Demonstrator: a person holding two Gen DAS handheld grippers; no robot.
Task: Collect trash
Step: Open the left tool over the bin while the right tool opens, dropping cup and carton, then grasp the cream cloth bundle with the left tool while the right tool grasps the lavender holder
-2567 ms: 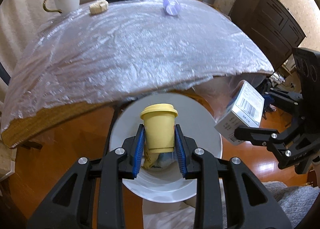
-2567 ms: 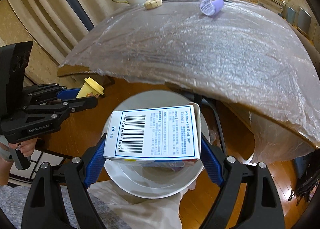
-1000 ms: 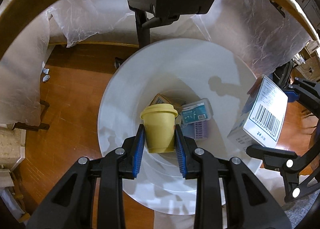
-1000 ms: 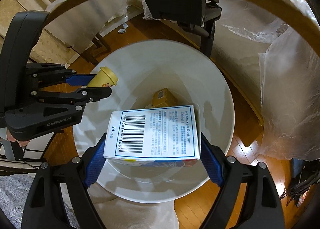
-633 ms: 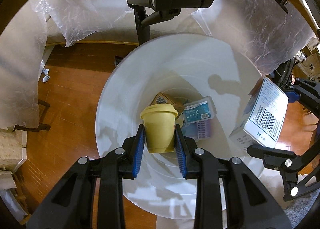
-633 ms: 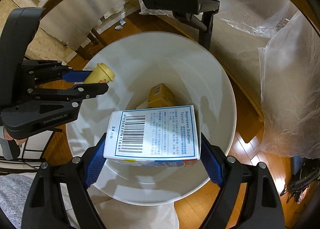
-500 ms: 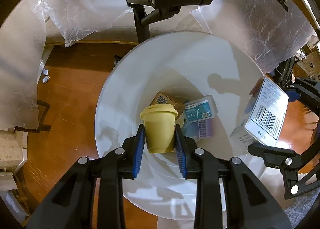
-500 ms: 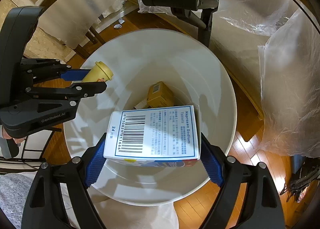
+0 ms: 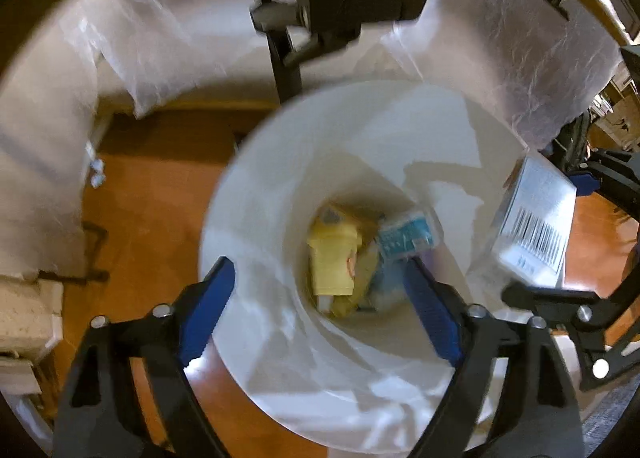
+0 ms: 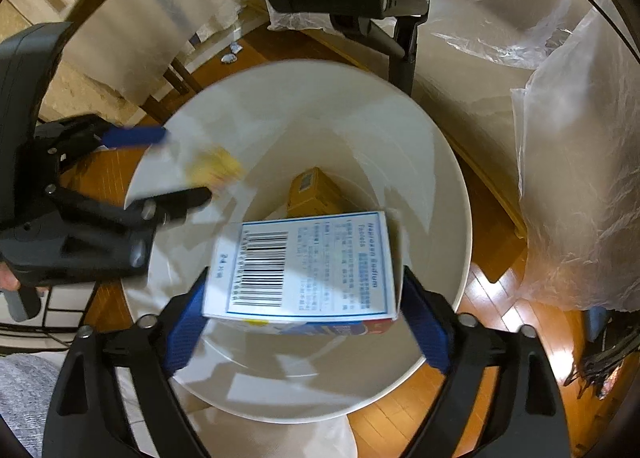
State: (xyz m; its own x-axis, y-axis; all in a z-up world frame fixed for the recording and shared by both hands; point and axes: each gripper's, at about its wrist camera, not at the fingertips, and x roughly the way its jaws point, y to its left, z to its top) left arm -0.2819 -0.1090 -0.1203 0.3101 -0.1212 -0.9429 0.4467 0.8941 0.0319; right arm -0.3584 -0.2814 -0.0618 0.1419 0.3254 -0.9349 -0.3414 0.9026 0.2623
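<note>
Below both grippers, a white bin (image 9: 248, 258) stands on the wooden floor (image 9: 152, 198), partly under a plastic-draped worktop (image 10: 580, 138) whose dark leg (image 9: 284, 62) rises behind it. Trash already lies at the bin's bottom: an orange-brown carton (image 10: 316, 190) and a teal-labelled clear case (image 9: 406, 238). Over the bin's left side, the left gripper (image 9: 320, 298) has its blue-padded fingers (image 9: 208, 306) spread wide and opening, pressing on nothing; the yellow cup (image 9: 334, 262) shows blurred between and below them, down inside the bin among the other trash. Over the bin's right side, the right gripper (image 10: 304, 318) is also opening, its fingers (image 10: 424, 322) apart; the white tablet box (image 10: 308, 262) with a barcode sits tilted between them, its right edge clear of the pad, and contact at its left edge cannot be told.
</note>
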